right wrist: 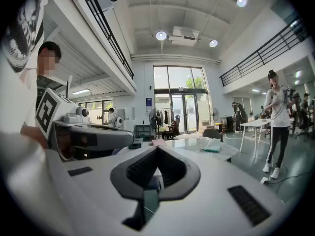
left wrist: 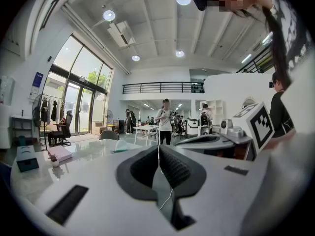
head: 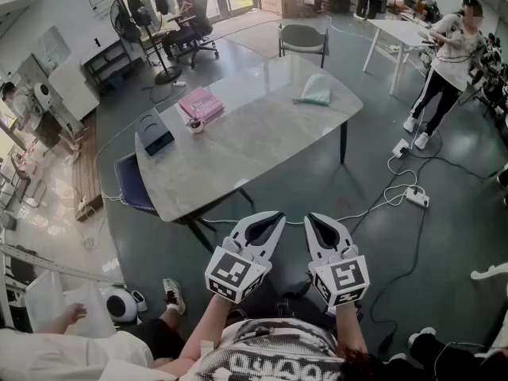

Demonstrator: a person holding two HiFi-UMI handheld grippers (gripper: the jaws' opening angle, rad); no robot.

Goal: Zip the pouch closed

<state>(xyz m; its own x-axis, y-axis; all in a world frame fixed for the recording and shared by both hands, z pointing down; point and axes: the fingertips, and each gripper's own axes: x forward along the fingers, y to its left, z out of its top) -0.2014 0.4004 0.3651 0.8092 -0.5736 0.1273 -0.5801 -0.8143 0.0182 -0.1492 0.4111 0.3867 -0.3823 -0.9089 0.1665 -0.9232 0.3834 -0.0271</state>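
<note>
The pale teal pouch [head: 315, 90] lies flat near the far right edge of the grey marble table [head: 262, 137]; it also shows small and distant as the pouch [left wrist: 125, 147] and the pouch [right wrist: 214, 147]. Both grippers hang in the air short of the table's near edge, well away from it. My left gripper [head: 279, 215] is shut with nothing between its jaws, its dark pads [left wrist: 170, 166] meeting at the tip. My right gripper [head: 309, 217], beside it, is also shut and empty, pads [right wrist: 170, 168] together. Each gripper sees the other at its side.
On the table's left part lie a pink book [head: 200, 101], a small cup [head: 195, 125] and a black box [head: 155, 132]. A blue chair [head: 131, 182] stands at its left end, a grey chair [head: 303, 36] behind. A person [head: 444, 62] stands right; cables and a power strip [head: 417, 197] cross the floor.
</note>
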